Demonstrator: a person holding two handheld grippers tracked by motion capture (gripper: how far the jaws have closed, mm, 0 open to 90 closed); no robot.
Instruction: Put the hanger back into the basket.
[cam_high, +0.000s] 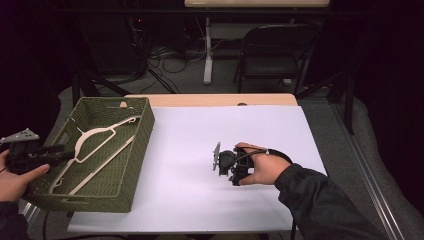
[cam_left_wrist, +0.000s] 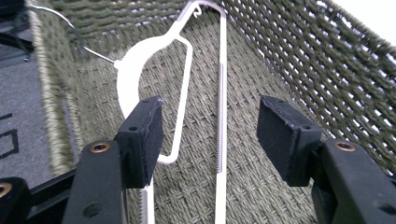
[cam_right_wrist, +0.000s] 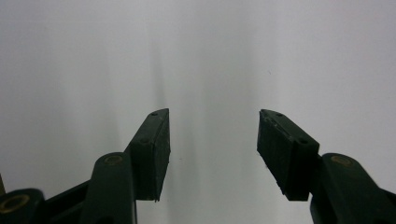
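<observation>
From above I see a dim room with a folding chair (cam_high: 272, 52) and cables on the floor behind a white-covered surface (cam_high: 200, 145). A green woven basket (cam_high: 140, 150) sits at the surface's left end, and a white hanger (cam_high: 95, 145) lies inside it. My left tongs (cam_high: 65, 152) hover at the basket's near-left rim, pointing in; my right tongs (cam_high: 216, 161) rest on the bare white cover, well apart from the basket. Along my left tongs (cam_left_wrist: 210, 135), the jaws stand apart with nothing pressed between them; the hanger (cam_left_wrist: 222, 93) lies on the basket (cam_left_wrist: 289, 60) floor beyond the gap. Along my right tongs (cam_right_wrist: 212, 140), the jaws stand parted and empty over the plain white surface (cam_right_wrist: 210, 51).
</observation>
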